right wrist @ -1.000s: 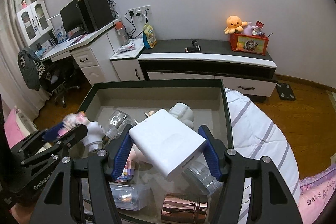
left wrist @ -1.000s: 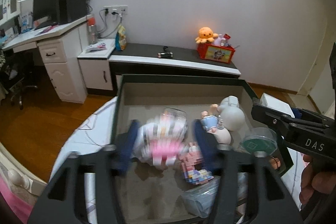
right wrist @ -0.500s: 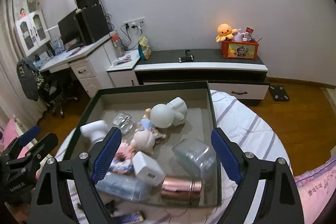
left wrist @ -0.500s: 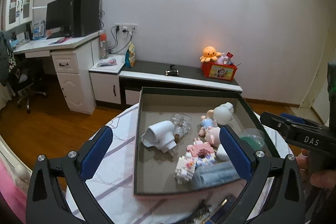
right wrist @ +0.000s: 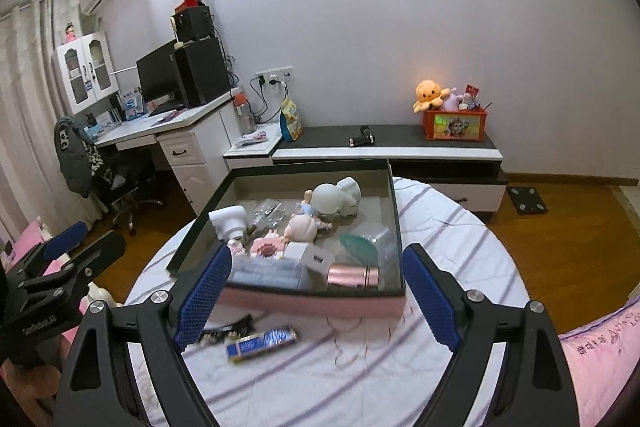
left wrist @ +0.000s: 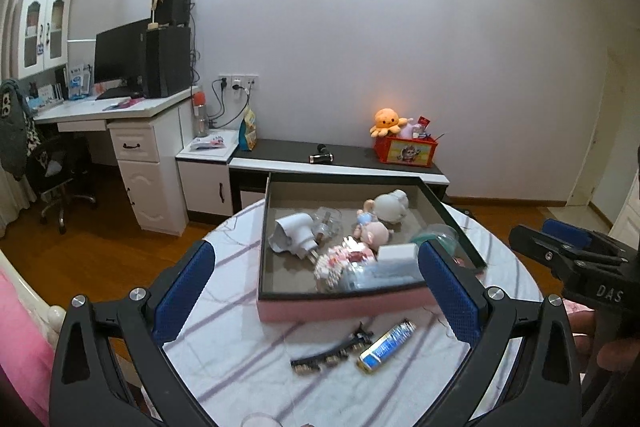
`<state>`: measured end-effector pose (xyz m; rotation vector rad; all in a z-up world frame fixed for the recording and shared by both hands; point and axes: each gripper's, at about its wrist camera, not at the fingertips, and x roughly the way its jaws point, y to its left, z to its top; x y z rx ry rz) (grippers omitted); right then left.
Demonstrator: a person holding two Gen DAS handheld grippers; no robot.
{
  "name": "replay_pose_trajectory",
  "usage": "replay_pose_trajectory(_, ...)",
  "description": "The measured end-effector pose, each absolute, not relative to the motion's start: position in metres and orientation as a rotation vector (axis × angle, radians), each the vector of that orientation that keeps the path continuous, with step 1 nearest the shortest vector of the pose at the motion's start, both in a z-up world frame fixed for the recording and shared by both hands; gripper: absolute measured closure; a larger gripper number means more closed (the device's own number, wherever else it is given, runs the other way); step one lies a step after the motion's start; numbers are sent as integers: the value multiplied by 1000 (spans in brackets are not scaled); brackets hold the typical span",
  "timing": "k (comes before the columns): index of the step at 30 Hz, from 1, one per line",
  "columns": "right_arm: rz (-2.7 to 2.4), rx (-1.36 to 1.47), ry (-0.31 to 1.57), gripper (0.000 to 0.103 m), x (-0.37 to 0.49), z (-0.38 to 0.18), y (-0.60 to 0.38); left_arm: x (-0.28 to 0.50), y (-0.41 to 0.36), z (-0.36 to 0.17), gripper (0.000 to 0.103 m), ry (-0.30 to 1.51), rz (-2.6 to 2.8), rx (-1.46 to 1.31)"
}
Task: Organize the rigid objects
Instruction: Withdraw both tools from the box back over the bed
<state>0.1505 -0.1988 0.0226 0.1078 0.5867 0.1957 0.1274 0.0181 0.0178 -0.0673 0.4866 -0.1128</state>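
Observation:
A pink-sided box with a dark rim [left wrist: 344,303] [right wrist: 312,305] stands on a round table with a striped cloth. It holds several objects: a white charger [left wrist: 292,233] [right wrist: 228,223], a white cube adapter [right wrist: 308,255], dolls [left wrist: 374,233], a block figure [left wrist: 340,263], a rose-gold tube [right wrist: 354,277] and clear containers. On the cloth before the box lie a black hair clip [left wrist: 332,353] [right wrist: 224,331] and a blue wrapped bar [left wrist: 386,345] [right wrist: 262,341]. My left gripper [left wrist: 320,291] and right gripper [right wrist: 316,299] are both open and empty, held back from the box.
The round table's cloth [left wrist: 240,347] ends close on all sides. A low TV cabinet [right wrist: 400,147] with an orange toy box stands behind, and a white desk [left wrist: 132,139] with monitor at the left. Pink bedding [right wrist: 600,355] lies at the right.
Both grippers opened and let go of the white charger and the white adapter into the box, then drew back and up, so the whole table now shows.

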Motion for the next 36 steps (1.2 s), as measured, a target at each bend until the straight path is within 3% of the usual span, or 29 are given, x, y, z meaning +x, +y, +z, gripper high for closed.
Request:
replay_pose_trajectory(21, 172, 110, 548, 14, 46, 4, -187, 37, 12, -1, 0, 495, -101, -76)
replay_pose_trajectory(36, 174, 94, 557, 14, 41, 1, -176, 24, 14, -12, 0, 512, -97, -67)
